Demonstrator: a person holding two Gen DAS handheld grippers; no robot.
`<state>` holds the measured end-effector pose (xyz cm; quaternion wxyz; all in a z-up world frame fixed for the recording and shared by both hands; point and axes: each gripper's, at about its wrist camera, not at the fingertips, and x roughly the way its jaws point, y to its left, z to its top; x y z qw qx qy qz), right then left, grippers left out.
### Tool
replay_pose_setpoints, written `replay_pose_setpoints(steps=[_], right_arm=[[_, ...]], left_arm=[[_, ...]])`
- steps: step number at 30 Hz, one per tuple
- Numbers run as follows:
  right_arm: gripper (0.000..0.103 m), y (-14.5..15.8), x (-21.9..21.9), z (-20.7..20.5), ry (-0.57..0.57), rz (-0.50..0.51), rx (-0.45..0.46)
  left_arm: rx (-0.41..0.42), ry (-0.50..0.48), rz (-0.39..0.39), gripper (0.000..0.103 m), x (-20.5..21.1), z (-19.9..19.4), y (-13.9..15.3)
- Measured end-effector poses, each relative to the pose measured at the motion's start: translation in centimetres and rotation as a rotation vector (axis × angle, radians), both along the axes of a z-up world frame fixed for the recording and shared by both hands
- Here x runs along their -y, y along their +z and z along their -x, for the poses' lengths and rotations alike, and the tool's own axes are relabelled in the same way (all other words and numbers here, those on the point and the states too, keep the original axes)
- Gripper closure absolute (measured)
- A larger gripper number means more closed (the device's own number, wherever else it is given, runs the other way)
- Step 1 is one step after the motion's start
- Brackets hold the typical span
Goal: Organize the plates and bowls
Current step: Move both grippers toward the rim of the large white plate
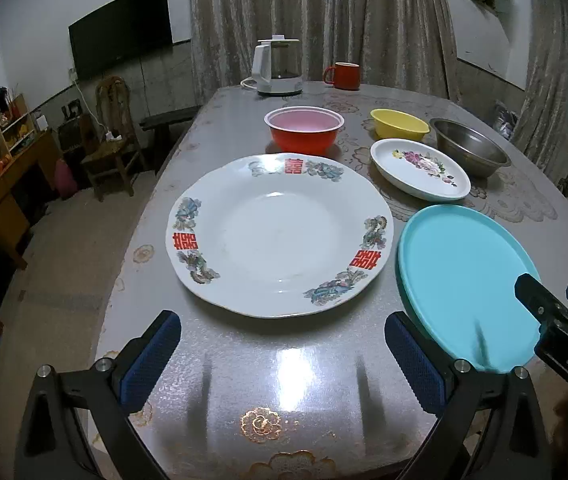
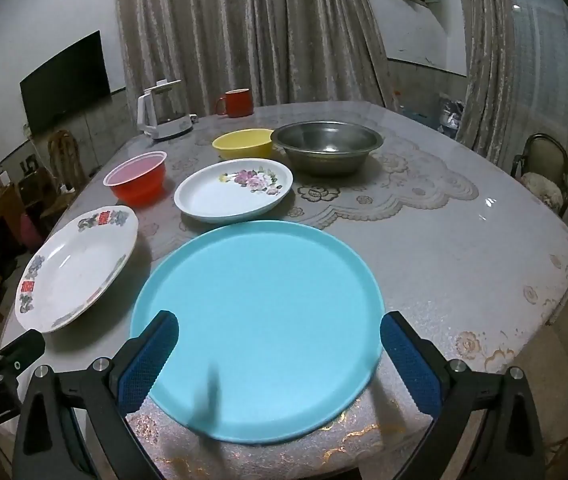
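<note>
A big white plate (image 1: 280, 236) with red characters on its rim lies just ahead of my left gripper (image 1: 282, 332), which is open and holds nothing. To its right lies a turquoise plate (image 2: 260, 320). My right gripper (image 2: 280, 326) hovers open over that plate's near part, one finger on either side. Behind them stand a red bowl (image 1: 304, 128), a yellow bowl (image 1: 399, 123), a steel bowl (image 1: 470, 146) and an oval floral dish (image 1: 420, 168). All lie apart on the table (image 1: 284, 380).
A white kettle (image 1: 278, 66) and a red mug (image 1: 344, 75) stand at the table's far edge by the curtain. Chairs stand to the left (image 1: 112, 136) and to the right (image 2: 544, 172) of the table. The table's near edge runs just under both grippers.
</note>
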<state>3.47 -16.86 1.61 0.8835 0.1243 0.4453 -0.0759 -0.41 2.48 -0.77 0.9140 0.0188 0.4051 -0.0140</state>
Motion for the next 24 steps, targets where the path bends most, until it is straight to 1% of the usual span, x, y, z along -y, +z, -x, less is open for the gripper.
replay_pose_setpoints(steps=[10, 18, 24], right_arm=[[0.0, 0.62, -0.05, 0.59, 0.008, -0.011, -0.005], [0.0, -0.2, -0.17, 0.66, 0.008, -0.025, -0.016], [0.0, -0.21, -0.02, 0.67, 0.002, -0.026, -0.016]], left_arm=[[-0.009, 0.0, 0.0, 0.0, -0.05, -0.06, -0.29], [-0.012, -0.003, -0.002, 0.0, -0.1, -0.03, -0.38], [-0.017, -0.002, -0.004, 0.0, -0.08, -0.04, -0.5]])
